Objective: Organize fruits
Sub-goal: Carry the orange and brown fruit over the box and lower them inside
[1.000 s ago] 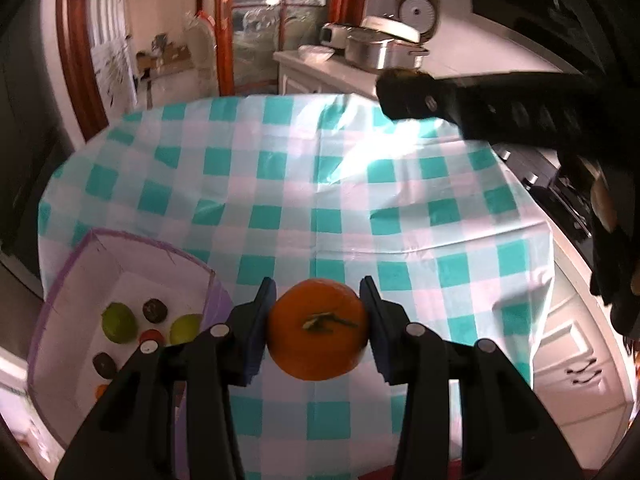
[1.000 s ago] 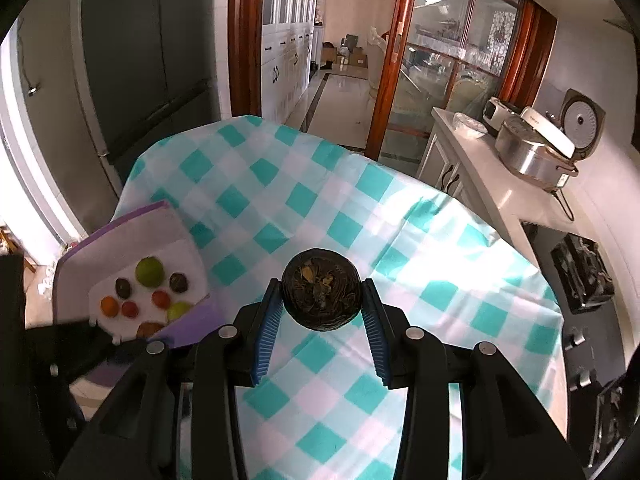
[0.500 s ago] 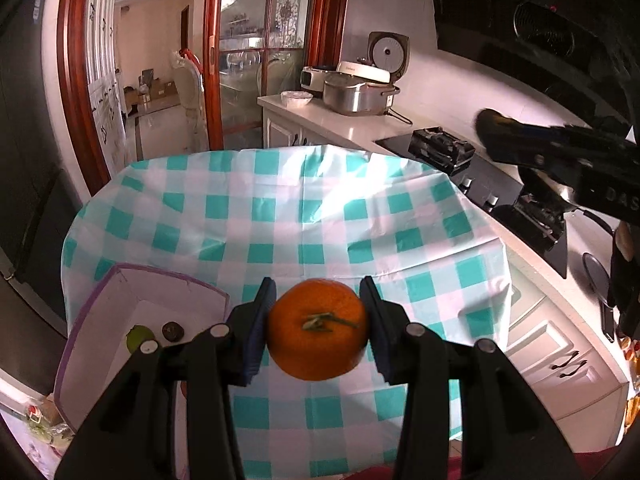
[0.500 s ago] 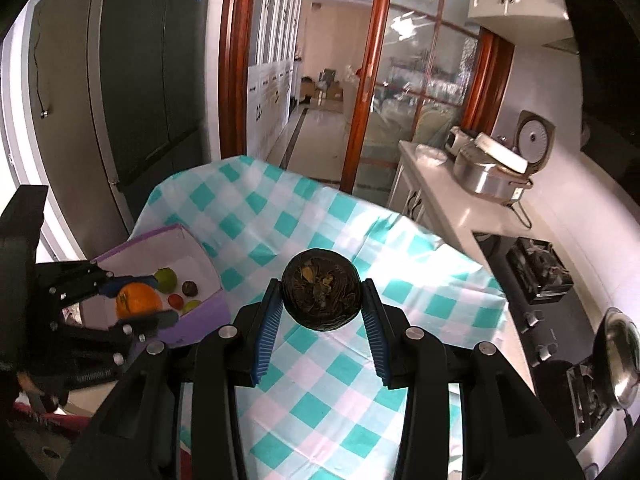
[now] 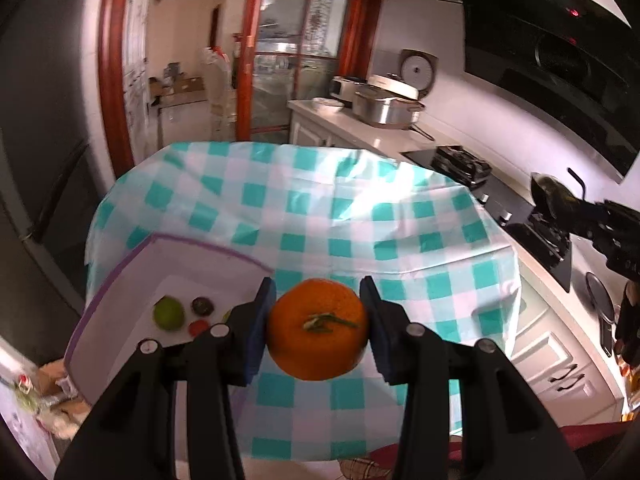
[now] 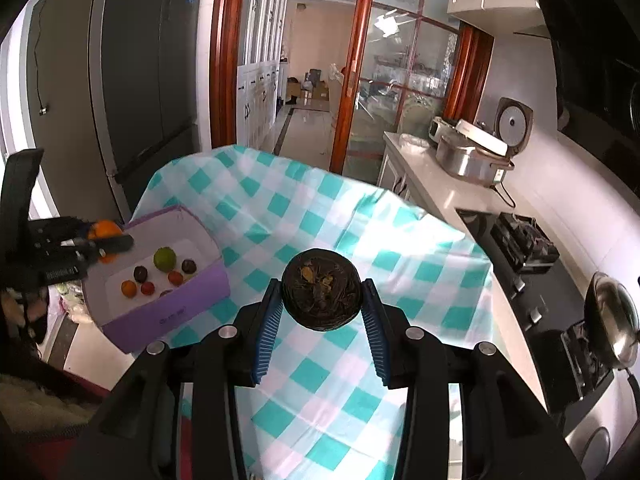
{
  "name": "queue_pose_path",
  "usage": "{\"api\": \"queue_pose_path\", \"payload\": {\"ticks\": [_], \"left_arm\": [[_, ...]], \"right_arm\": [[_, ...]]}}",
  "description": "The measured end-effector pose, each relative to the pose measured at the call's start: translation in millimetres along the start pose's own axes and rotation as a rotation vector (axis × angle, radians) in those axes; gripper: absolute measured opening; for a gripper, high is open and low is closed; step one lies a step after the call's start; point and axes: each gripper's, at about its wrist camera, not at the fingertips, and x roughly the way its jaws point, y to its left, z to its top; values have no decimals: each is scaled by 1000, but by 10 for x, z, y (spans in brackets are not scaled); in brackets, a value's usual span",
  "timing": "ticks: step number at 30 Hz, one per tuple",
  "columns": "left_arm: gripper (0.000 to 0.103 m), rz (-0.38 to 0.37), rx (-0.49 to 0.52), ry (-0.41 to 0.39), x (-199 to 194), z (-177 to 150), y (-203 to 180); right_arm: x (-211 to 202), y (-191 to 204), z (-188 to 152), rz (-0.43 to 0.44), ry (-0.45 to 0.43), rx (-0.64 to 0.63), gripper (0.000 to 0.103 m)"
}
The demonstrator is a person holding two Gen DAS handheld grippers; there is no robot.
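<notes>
Between the left pads: left gripper (image 5: 318, 326) clamped on the orange (image 5: 318, 328), stem toward the camera, held in the air above the near edge of the tablecloth (image 5: 320, 216).
Between the right pads: right gripper (image 6: 320, 300) closed around a dark round fruit (image 6: 322, 288), wrinkled and brownish on top, held above the middle of the cloth.
Near left corner: purple bin (image 6: 176, 312) with a white floor, overhanging the cloth's left edge; inside, a green fruit (image 6: 165, 259), small dark ones, red ones and a small orange one, spread apart.
Step in hand, as a judgement: carrying both fruits to the bin, the orange closer to it.
Doing it well: lower the orange past the rim onto bare white floor beside the green fruit, release low so nothing rolls or gets struck; bring the dark fruit in afterwards rather than crowding both grippers over one opening.
Edges: bin's outer wall hangs beyond the cloth, so no pressing down on that side.
Open room: far half of the cloth bare; counter with a steel pot (image 6: 468, 158) and stove (image 6: 524, 242) along the right side, well apart.
</notes>
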Motion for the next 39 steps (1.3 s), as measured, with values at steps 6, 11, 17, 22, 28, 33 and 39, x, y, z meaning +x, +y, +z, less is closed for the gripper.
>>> {"api": "queue_pose_path", "payload": {"ticks": [6,11,17,22,28,33,39], "left_arm": [[44,42,-63,26,-66,-295,297],[44,79,-114,41,-96,-488,517],[44,144,-210,8,-196,-632,875],[44,248,-308,11,-222,-758,1248],[44,363,-426,66,-108,-906,1647],[44,418,-518,118,59,-953,1850],[44,460,-541,200,373,-893,1948]], "right_arm": [[121,168,-80,41,25,11,40],[322,469,-38,93,53,-44,40],[683,849,96,182,80,-112,40],[1174,1276,286,285,120,-200,40],[1817,2002,562,450,169,-347,40],[2219,2527,760,565,170,-474,40],[2795,2952,897,638,226,-518,40]]}}
